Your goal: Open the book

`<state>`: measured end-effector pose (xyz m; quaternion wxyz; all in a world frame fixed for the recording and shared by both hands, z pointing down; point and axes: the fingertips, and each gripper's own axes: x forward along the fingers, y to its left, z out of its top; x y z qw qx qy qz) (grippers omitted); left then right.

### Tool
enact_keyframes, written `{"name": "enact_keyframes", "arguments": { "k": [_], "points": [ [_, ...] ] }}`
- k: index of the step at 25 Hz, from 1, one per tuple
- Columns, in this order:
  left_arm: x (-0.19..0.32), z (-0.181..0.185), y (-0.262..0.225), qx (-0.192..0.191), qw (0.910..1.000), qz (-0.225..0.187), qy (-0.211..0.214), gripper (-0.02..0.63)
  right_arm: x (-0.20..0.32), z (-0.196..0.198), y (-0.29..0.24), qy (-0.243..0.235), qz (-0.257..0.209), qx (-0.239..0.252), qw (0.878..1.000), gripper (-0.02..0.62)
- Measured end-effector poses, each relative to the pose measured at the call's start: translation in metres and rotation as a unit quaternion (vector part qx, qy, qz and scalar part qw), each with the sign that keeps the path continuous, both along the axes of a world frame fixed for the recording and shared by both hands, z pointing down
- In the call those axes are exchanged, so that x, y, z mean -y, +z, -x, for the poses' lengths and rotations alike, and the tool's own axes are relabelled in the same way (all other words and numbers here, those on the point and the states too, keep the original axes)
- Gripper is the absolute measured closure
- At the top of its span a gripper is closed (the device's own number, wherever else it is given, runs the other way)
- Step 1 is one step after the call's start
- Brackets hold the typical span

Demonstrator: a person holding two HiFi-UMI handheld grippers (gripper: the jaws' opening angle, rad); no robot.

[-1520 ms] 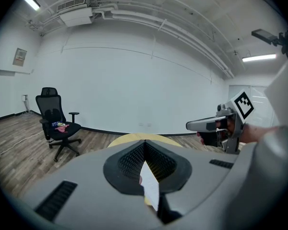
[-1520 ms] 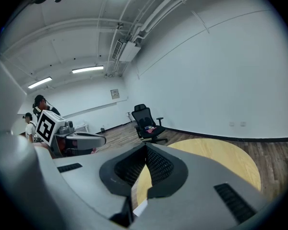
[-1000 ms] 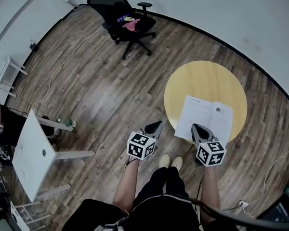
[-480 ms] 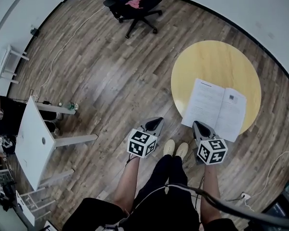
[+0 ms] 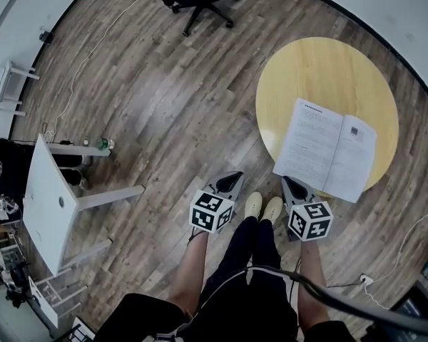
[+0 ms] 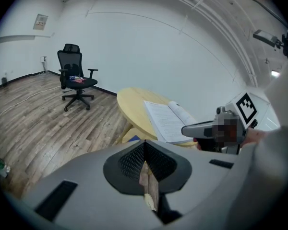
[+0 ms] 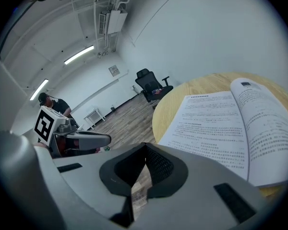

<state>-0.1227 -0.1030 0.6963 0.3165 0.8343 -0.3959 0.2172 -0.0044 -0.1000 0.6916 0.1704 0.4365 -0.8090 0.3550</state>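
**Book open on the round table, both grippers closed and empty**

Head view: the book lies open, pages up, on the round table, at its near edge. The left gripper and right gripper hang just off that edge, the right one nearer the table.

Left gripper view: its jaws seem pressed together with nothing between them. The table is ahead to the right.

Right gripper view: jaws closed on nothing, with the table's near edge and the book just ahead.

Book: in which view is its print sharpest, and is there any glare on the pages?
Right gripper view: the book is nearest and sharpest, and the lines of print show, with no glare. Left gripper view: the book is soft, its print unreadable. Head view: the book is small and evenly lit, its print too fine to read.
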Motion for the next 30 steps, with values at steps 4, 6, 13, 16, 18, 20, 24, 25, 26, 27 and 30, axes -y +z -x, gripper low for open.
{"name": "enact_keyframes", "arguments": {
  "k": [4,6,13,16,18,20,24,25,26,27,30],
  "points": [
    [0.003,0.007,0.001,0.0,1.0,-0.001,-0.007,0.607,0.005,0.001,0.007,0.002,0.008,-0.01,1.0,0.592],
    [0.005,0.009,0.0,-0.001,0.9999,-0.002,-0.01,0.607,0.007,0.001,0.009,0.002,0.015,-0.015,1.0,0.591],
    [0.01,0.015,0.003,-0.007,0.9998,0.003,-0.016,0.607,0.012,0.01,0.018,-0.006,0.033,-0.034,0.999,0.572],
    [0.01,0.018,0.006,-0.006,0.9998,0.007,-0.017,0.607,0.012,0.013,0.024,-0.007,0.046,-0.049,0.998,0.494],
    [0.012,0.021,0.008,-0.007,0.9998,0.008,-0.019,0.607,0.014,0.011,0.029,0.0,0.053,-0.066,0.996,0.466],
    [0.016,0.024,0.008,-0.007,0.9997,0.008,-0.02,0.607,0.016,0.01,0.032,0.01,0.059,-0.075,0.995,0.456],
    [0.019,0.027,0.01,-0.008,0.9997,0.01,-0.023,0.607,0.018,0.011,0.037,0.017,0.072,-0.082,0.994,0.454],
    [0.02,0.028,0.01,-0.009,0.9996,0.011,-0.024,0.607,0.018,0.011,0.038,0.018,0.076,-0.084,0.993,0.455],
    [0.02,0.029,0.011,-0.01,0.9996,0.012,-0.025,0.607,0.019,0.012,0.04,0.019,0.079,-0.085,0.993,0.455],
    [0.021,0.03,0.012,-0.01,0.9996,0.012,-0.025,0.607,0.019,0.012,0.041,0.02,0.082,-0.087,0.993,0.456],
    [0.021,0.031,0.013,-0.011,0.9996,0.014,-0.024,0.607,0.02,0.012,0.043,0.026,0.085,-0.093,0.992,0.456]
  ]
}}
